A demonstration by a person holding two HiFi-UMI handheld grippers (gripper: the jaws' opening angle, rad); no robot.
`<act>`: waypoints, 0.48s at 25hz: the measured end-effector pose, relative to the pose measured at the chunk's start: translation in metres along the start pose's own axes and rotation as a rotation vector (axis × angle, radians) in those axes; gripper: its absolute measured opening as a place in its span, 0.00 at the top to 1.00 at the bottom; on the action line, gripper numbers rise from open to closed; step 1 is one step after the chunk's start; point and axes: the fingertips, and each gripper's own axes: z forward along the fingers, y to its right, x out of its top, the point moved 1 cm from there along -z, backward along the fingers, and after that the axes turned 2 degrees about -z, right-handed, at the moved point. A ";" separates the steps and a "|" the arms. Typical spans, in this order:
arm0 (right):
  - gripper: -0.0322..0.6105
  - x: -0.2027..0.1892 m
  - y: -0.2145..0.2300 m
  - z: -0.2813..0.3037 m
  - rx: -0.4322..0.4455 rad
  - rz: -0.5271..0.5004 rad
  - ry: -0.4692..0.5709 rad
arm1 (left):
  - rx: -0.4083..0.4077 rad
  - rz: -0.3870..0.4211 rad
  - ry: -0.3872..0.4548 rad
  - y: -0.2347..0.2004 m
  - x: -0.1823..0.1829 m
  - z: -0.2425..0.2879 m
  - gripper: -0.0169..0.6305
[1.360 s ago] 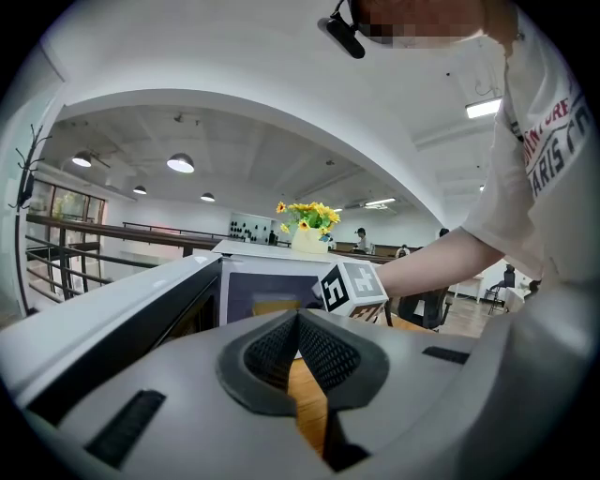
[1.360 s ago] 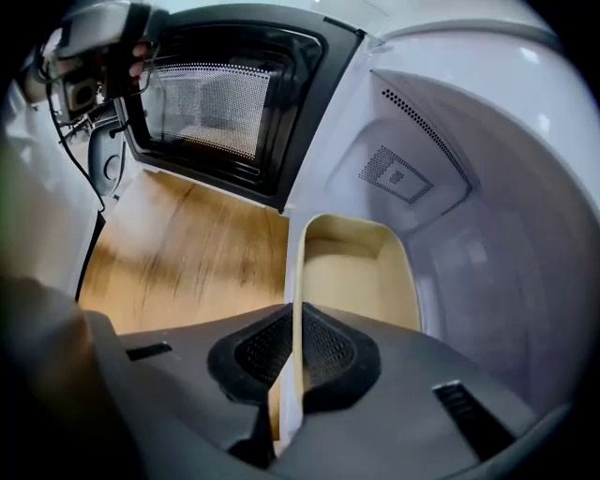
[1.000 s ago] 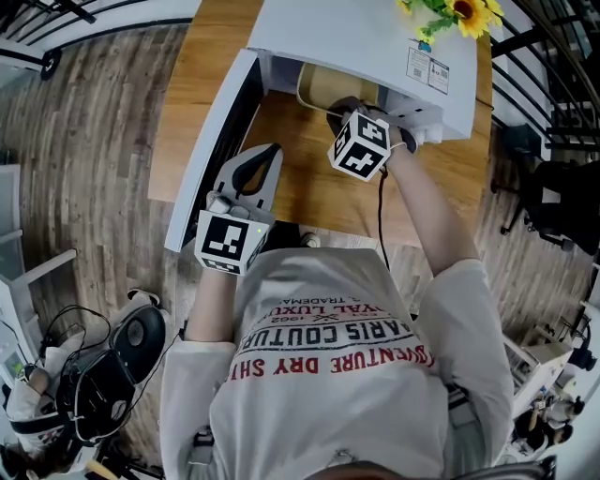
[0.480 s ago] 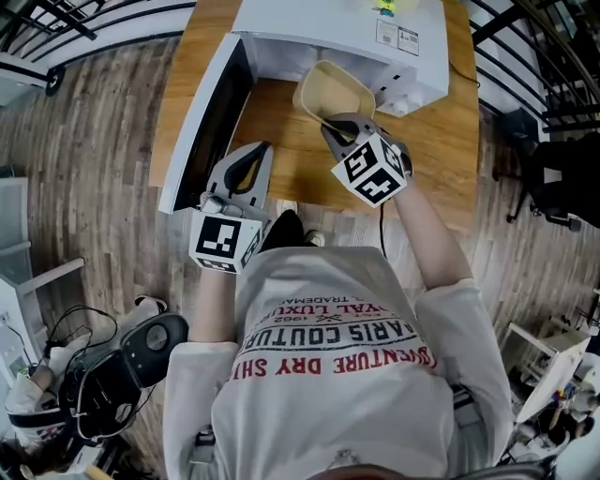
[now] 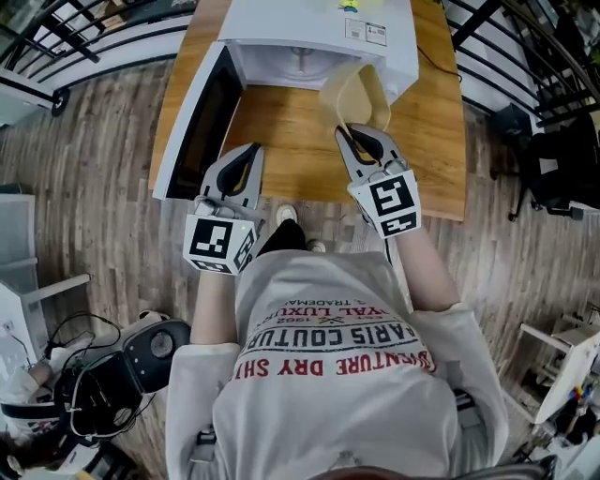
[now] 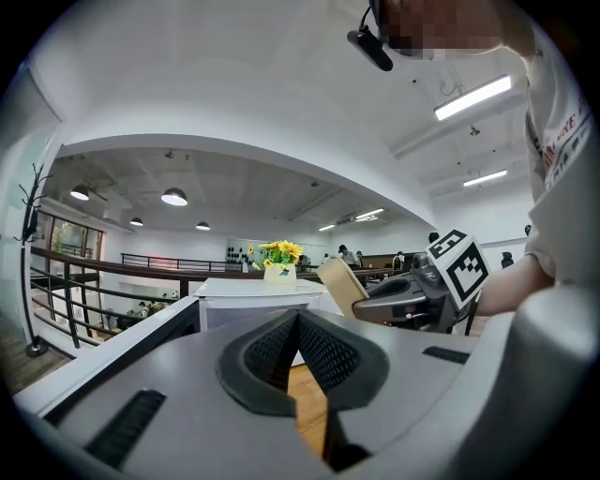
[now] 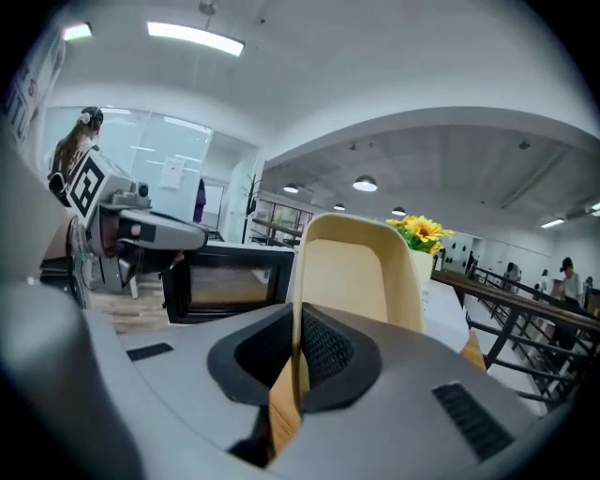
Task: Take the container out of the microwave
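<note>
A wooden tabletop (image 5: pixel 281 141) carries a white microwave (image 5: pixel 314 28) at its far edge. The microwave's door (image 5: pixel 192 122) is swung wide open to the person's left, and a small vase of yellow flowers (image 7: pixel 422 230) stands on top. The beige container (image 5: pixel 356 94) is held in the air over the bare wood in front of the oven's opening. It seems to be clear of the cavity, though from above its far end overlaps the microwave's front edge, so that is a reading rather than a certainty. The right hand-held gripper (image 5: pixel 350 133) is clenched on the container's near wall. In the right gripper view the thin rim stands edge-on between the two pads, and the container rises straight ahead of the jaws. The container is tipped up on its side rather than lying flat, and its long axis runs away from the right hand-held gripper toward the microwave. The left hand-held gripper (image 5: pixel 247 152) hangs well apart to the left, just beside the open door. Its jaws are closed together on nothing. The right hand is therefore the one that carries the load. To set the container down, the wrist would likely have to roll it level before lowering it onto the wood below.
</note>
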 end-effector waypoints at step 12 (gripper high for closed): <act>0.90 0.018 0.033 -0.083 -0.207 0.074 0.259 | -0.010 0.048 0.041 0.029 0.016 -0.006 0.95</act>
